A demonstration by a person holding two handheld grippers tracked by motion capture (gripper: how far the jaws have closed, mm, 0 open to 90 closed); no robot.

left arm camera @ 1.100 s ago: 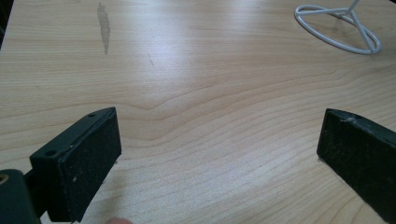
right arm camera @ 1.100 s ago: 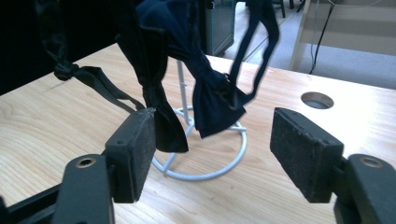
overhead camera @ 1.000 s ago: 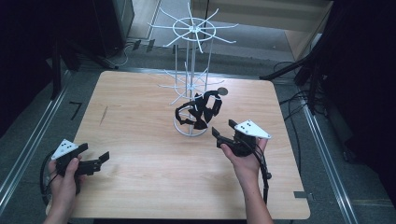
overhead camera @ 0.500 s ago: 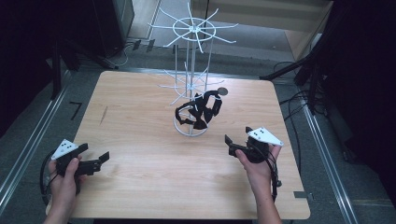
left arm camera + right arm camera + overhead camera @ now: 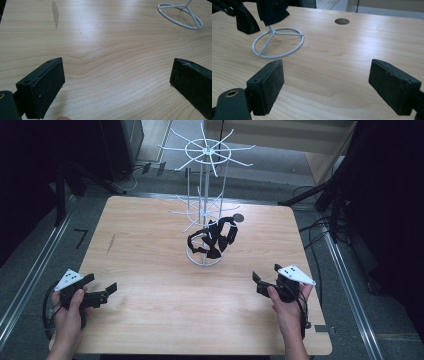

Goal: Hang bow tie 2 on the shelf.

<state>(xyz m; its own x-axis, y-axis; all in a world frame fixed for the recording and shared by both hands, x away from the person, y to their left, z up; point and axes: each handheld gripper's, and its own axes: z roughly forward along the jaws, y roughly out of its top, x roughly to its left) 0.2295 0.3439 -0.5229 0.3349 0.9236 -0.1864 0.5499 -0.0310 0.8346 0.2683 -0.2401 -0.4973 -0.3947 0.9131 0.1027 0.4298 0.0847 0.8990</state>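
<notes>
A white wire display rack (image 5: 204, 195) stands at the table's middle on a ring base (image 5: 277, 42). A black strapped item (image 5: 215, 237) hangs on its lower hooks, its ends dangling above the ring (image 5: 247, 17). My right gripper (image 5: 265, 272) is near the table's front right, well apart from the rack. Its jaws (image 5: 325, 80) have just been opening and stand open over bare wood, nothing between them. My left gripper (image 5: 100, 283) is at the front left, also open (image 5: 117, 75) with only tabletop between its jaws. The ring base (image 5: 180, 15) lies far ahead of it.
The wooden table (image 5: 150, 235) has a round cable hole (image 5: 239, 218) behind the rack, also visible as the hole (image 5: 342, 21) in the right gripper view. A dark streak (image 5: 55, 13) marks the wood. Dark stands and cables surround the table on the floor.
My right hand has pulled back from the rack, to the right and toward the near edge. The left hand has kept still.
</notes>
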